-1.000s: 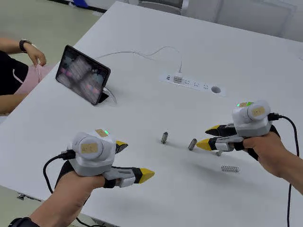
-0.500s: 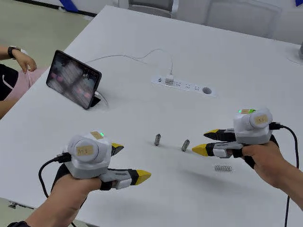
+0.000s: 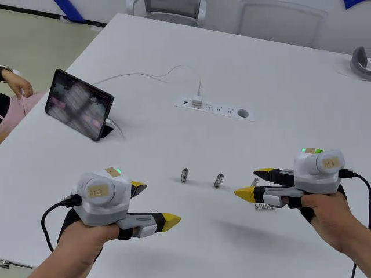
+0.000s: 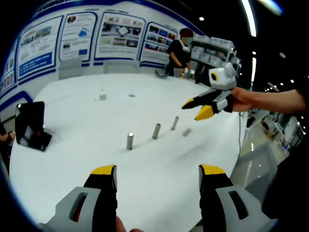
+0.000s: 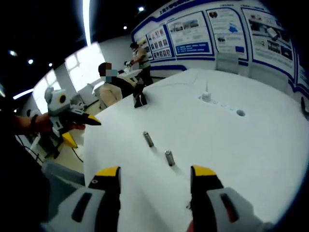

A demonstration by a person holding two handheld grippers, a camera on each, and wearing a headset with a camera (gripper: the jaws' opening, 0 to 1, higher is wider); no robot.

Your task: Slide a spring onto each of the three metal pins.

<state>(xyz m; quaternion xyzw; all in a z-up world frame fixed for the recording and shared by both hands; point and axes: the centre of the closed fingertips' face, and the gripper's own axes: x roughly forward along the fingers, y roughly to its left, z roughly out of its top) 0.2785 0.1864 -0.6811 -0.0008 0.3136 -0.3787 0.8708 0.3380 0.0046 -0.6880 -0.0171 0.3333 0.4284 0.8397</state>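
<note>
Steel pins [image 3: 218, 180] stand in a row mid-table, with a loose spring [image 3: 261, 207] lying near them, just under the right gripper [image 3: 253, 183]. Both this and the left gripper [image 3: 155, 202] are spread and empty. The spring is best pinched mid-length, then lowered coaxially. The white table [image 3: 278, 69] carries a tablet [image 3: 78, 104] and a power strip [image 3: 211, 106]; posters [image 4: 116, 36] line the room's wall.

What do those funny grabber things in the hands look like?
The left tool and right tool match. Each has a rounded white-grey body, two dark pointed jaws with yellow tips, a small green light on top and a tan sticker with writing too small to read. A black cable comes out of each one's back.
</note>
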